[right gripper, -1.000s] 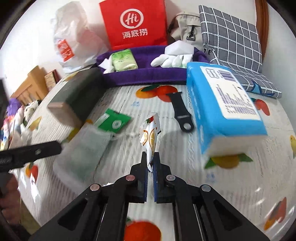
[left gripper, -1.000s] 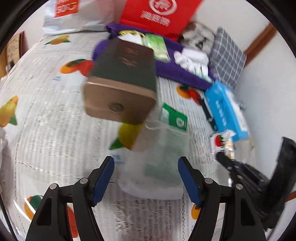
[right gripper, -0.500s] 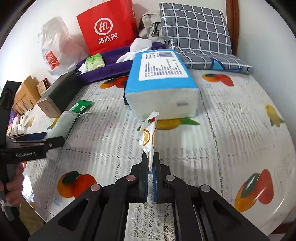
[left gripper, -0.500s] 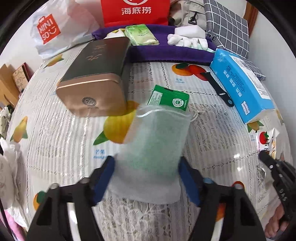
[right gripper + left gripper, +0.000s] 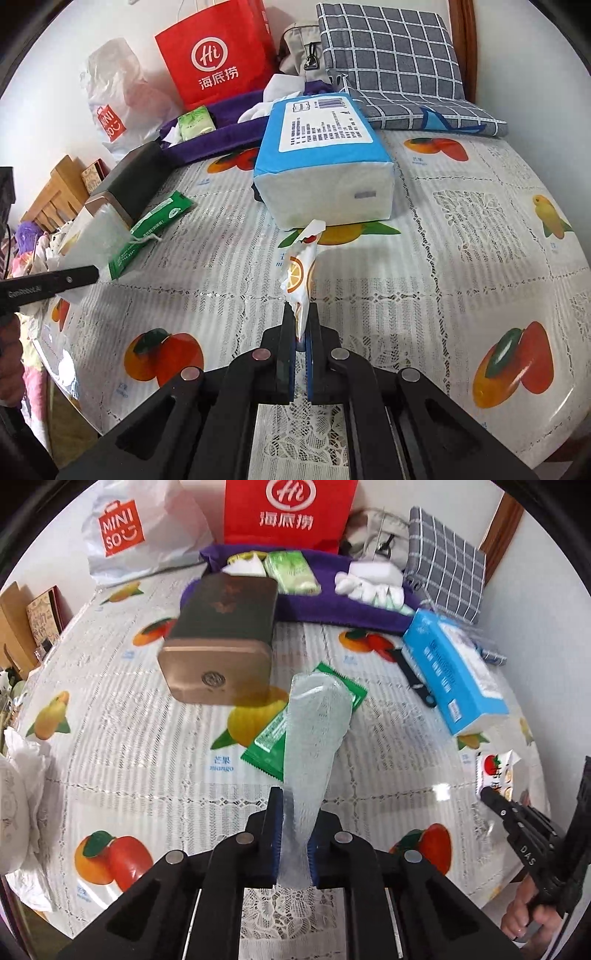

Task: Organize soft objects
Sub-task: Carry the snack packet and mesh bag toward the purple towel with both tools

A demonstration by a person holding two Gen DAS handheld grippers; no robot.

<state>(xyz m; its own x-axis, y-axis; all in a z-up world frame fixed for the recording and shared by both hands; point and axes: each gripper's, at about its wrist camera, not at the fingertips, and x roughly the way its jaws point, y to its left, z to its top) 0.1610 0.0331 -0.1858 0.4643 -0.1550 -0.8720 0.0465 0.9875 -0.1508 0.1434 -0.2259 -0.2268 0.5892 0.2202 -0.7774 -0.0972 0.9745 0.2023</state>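
A translucent white mesh pouch (image 5: 314, 746) stands up from my left gripper (image 5: 293, 834), whose jaws are closing with the blue pads pressed on the pouch's lower end. In the right wrist view the pouch (image 5: 92, 236) and left gripper (image 5: 85, 275) sit at the far left edge. A green packet (image 5: 273, 738) lies flat on the fruit-print tablecloth (image 5: 147, 760) behind the pouch. My right gripper (image 5: 303, 328) is shut on a small fruit-print sachet (image 5: 301, 273), held just above the table in front of the blue tissue pack (image 5: 321, 162).
A bronze and dark tin box (image 5: 221, 642) lies left of the pouch. A purple towel (image 5: 332, 605) at the back holds a green tissue pack (image 5: 291, 572) and white items. Behind stand a red bag (image 5: 288, 513), a white bag (image 5: 122, 535) and a checked cushion (image 5: 447, 561).
The left gripper's jaws came together on the mesh pouch, which now stands narrow and lifted, uncovering more of the green packet. The right gripper swung right with its sachet, then kept still.
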